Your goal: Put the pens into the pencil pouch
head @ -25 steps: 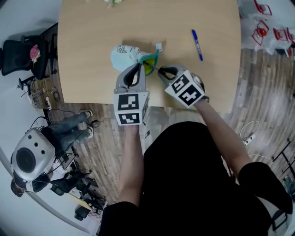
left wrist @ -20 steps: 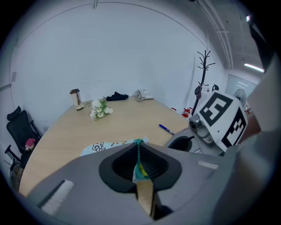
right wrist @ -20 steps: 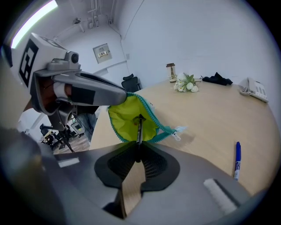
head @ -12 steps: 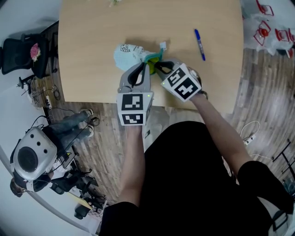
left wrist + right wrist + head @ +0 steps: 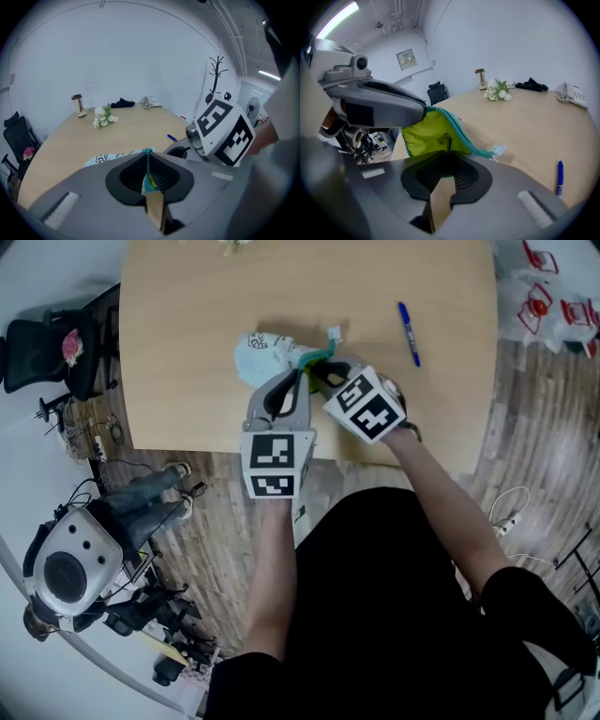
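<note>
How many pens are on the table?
1. A blue pen lies on the table, right of the pouch and apart from it. Any inside the pouch would be hidden.

Left gripper [image 5: 294, 381]: held out ahead of the torso, angled down toward the bench, marker cube square to the head camera. Its fingers [image 5: 117, 164] are pressed together on the teal edge of the pencil pouch [image 5: 262, 351]. Left forearm [image 5: 267, 568] is bare and runs straight forward.

Right gripper [image 5: 322, 379]: just beside the left one, tips nearly meeting, body turned inward toward it, cube tilted. Its fingers [image 5: 476, 161] are nearly closed and clamp the opposite zipper edge of the same pouch. Right forearm [image 5: 450, 512] is bare and reaches in diagonally from the right, elbow bent.
</note>
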Tool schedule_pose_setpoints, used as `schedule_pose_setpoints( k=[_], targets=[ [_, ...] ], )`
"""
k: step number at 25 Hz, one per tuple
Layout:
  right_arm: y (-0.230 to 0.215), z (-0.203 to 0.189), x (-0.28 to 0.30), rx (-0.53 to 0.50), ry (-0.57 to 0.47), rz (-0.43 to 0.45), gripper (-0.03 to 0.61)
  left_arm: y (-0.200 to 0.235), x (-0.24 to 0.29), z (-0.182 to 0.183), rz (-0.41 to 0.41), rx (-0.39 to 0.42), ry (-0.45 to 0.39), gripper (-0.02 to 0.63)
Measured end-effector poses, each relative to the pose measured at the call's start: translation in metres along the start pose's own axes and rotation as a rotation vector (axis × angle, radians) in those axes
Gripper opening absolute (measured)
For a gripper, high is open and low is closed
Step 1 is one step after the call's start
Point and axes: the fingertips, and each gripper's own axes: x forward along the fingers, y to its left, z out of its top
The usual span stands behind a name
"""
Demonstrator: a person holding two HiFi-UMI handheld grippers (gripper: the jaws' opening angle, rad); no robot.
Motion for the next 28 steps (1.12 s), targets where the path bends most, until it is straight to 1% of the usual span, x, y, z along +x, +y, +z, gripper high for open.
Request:
schedule_pose_setpoints(
  k=[15,22,28],
  targets=[
    [-0.002,0.007,-0.001,-0.002,-0.018,-0.007,0.048,0.003,-0.001,0.003,0.007,-0.005,-0.005,0.016],
    [-0.003,0.008,-0.010,0.007,-0.034,-0.016,0.048,0.002,-0.001,0.004,0.003,0.005,-0.003,0.017],
    [-0.013,0.004,-0.026,0.021,-0.050,-0.040,0.048,-0.003,0.006,0.007,-0.001,0.017,0.005,0.017]
  ],
)
